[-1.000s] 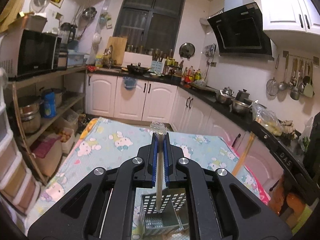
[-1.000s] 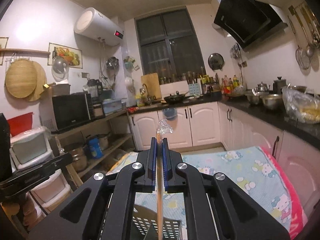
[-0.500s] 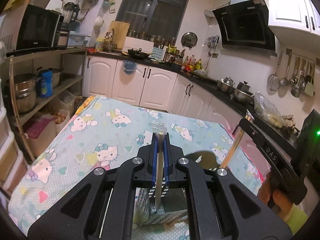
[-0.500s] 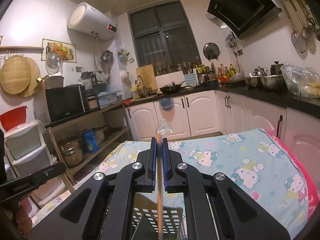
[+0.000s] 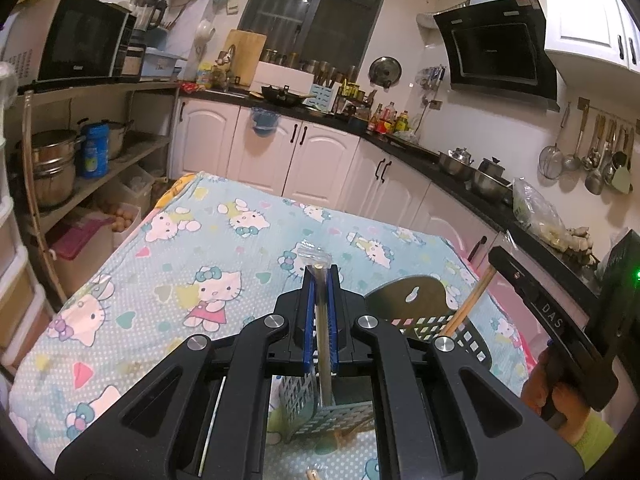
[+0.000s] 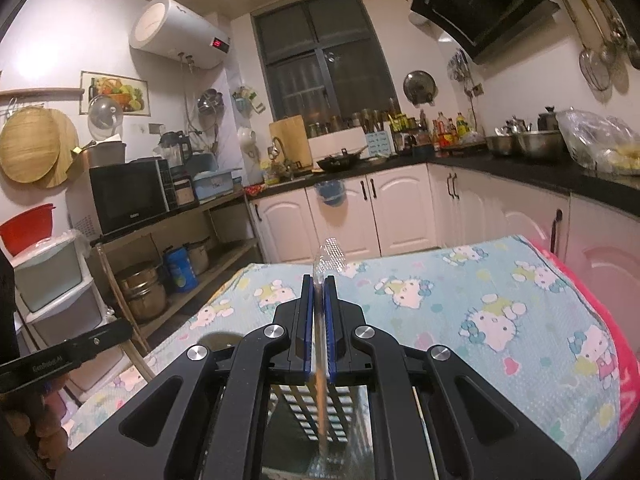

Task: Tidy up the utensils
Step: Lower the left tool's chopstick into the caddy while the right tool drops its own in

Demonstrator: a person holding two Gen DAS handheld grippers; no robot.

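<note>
My left gripper [image 5: 320, 276] is shut on a slim metal utensil [image 5: 325, 364] with clear wrap at its top end. Its lower end dips into a perforated utensil holder [image 5: 344, 416] standing on the table below the jaws. The holder's dark back panel [image 5: 412, 300] rises to the right. My right gripper [image 6: 319, 284] is shut on a wooden stick [image 6: 320, 396], also clear-wrapped at the top, hanging over the same holder [image 6: 296, 404]. In the left wrist view that stick [image 5: 468, 304] slants down into the holder.
The table wears a cartoon-cat cloth [image 5: 180, 280] [image 6: 480, 300]. White cabinets and a dark counter with pots [image 5: 460, 160] run behind and to the right. Open shelves with a microwave [image 5: 80, 36] stand at the left. A hand [image 5: 560, 396] holds the right tool.
Both grippers have sunk toward the table with their utensils still clamped. The holder now looks nearer, and the utensil ends reach deeper into it.
</note>
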